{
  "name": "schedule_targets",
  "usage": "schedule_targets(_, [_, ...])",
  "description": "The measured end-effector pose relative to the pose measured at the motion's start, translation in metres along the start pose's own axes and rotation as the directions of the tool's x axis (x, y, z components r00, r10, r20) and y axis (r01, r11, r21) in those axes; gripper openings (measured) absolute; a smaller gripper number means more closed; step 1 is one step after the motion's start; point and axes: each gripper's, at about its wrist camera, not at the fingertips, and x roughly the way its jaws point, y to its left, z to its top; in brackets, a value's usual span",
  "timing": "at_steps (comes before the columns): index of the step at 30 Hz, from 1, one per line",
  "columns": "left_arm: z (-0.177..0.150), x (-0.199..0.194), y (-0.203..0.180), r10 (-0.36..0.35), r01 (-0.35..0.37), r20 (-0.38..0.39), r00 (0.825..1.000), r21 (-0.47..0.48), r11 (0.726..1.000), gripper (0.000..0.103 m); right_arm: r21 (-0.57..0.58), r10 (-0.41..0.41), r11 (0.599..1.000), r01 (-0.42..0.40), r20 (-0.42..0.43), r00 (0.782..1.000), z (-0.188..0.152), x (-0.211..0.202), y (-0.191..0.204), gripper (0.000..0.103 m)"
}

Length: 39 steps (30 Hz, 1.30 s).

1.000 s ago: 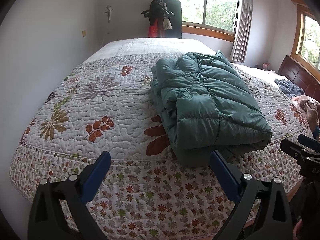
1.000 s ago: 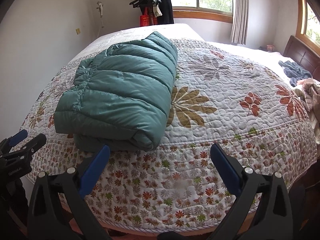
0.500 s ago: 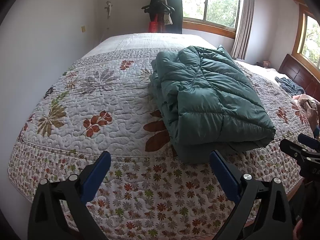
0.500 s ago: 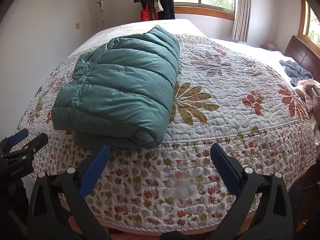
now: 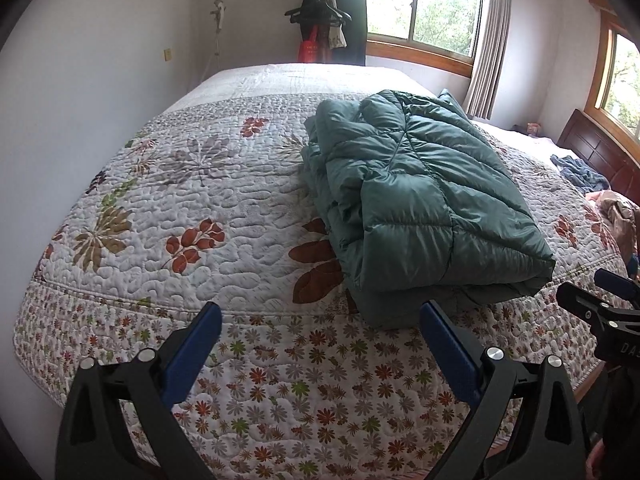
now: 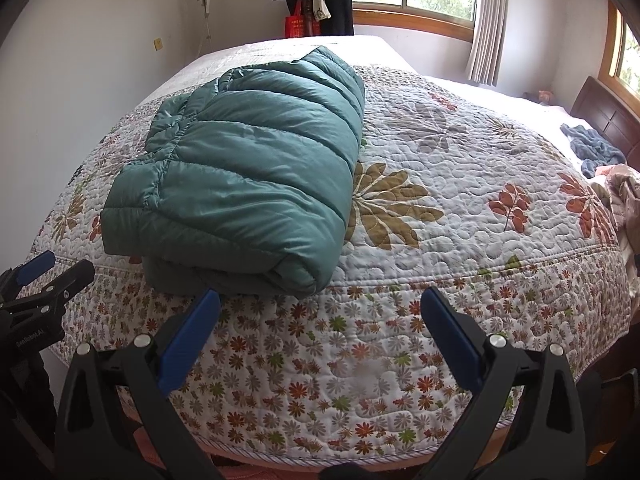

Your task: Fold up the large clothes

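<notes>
A teal down jacket (image 5: 420,204) (image 6: 248,168) lies folded in a thick bundle near the front edge of the bed. My left gripper (image 5: 320,320) stands open off the bed's edge, holding nothing, with the jacket just beyond its right finger. My right gripper (image 6: 320,304) is open too, empty, its left fingertip just below the jacket's near fold. Each gripper shows at the edge of the other's view: the right gripper (image 5: 600,300) and the left gripper (image 6: 44,276).
A floral quilt (image 5: 192,216) (image 6: 460,200) covers the bed. Loose blue clothes (image 6: 592,148) and a tan garment (image 5: 620,220) lie at the right by a dark headboard (image 6: 608,120). A coat rack (image 5: 332,20) stands at the far wall beside the windows.
Both grippers have drawn back and dropped a little from the bed, so the jacket sits slightly higher in each view. The jacket itself has not moved. Both stay open.
</notes>
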Motion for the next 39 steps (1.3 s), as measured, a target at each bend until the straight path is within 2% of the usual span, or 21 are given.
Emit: schedule_targets(39, [-0.0017,0.0040,0.0017,0.004,-0.004,-0.009,1.000,0.005,1.000,0.099,-0.007,0.047,0.999,-0.047,-0.020,0.999,0.0021,0.0090,0.0020,0.100])
